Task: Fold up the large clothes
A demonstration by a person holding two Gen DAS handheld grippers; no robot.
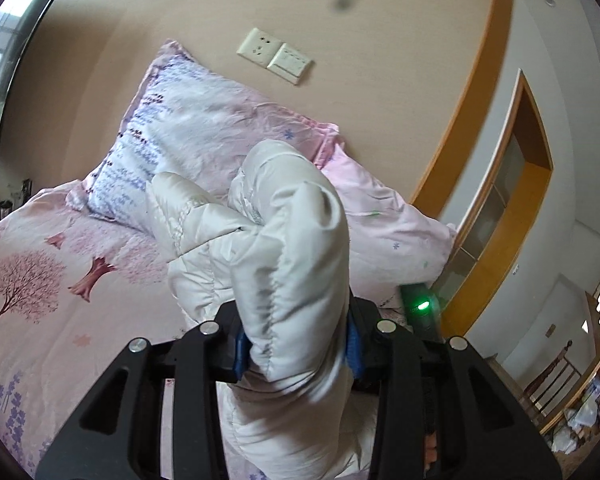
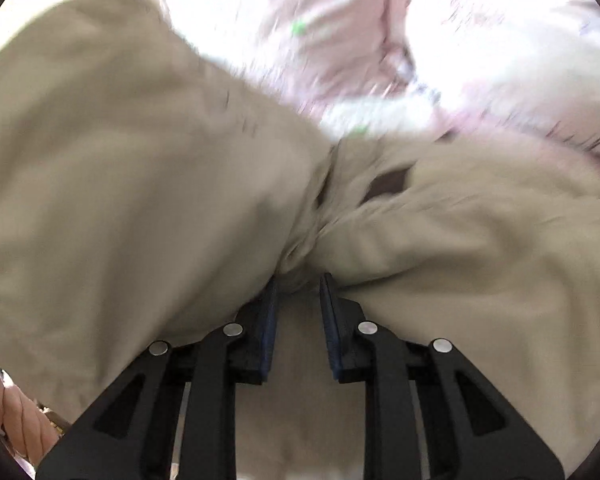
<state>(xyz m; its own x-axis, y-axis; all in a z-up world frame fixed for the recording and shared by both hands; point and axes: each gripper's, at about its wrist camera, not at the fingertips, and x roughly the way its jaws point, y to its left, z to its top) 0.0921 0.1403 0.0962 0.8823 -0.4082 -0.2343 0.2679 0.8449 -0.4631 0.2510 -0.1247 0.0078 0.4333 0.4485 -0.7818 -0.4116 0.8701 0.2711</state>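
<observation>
My left gripper point(image 1: 296, 354) jaws clamped on puffy white quilted jacket point(image 1: 284, 248), lifted over pink tree-print bed point(image 1: 40, 320) nr pillows point(image 1: 204, 120) at head edge, right gripper point(image 2: 298, 308) jaws pinching same jacket's beige-looking bunched fabric, blurred.

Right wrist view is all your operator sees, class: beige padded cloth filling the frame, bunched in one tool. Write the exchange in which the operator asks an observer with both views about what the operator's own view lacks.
Operator: Does the other tool hold anything?
Observer: Yes. The left tool is shut on a thick fold of the white padded garment, which bulges up between its blue pads.
Operator: What lies beyond that fold?
Observer: A pillow with purple print, leaning against the beige wall.
Operator: What is under it all?
Observer: A pink bedsheet printed with trees.
Operator: Anything on the wall?
Observer: A socket and switch plate above the pillow.
</observation>
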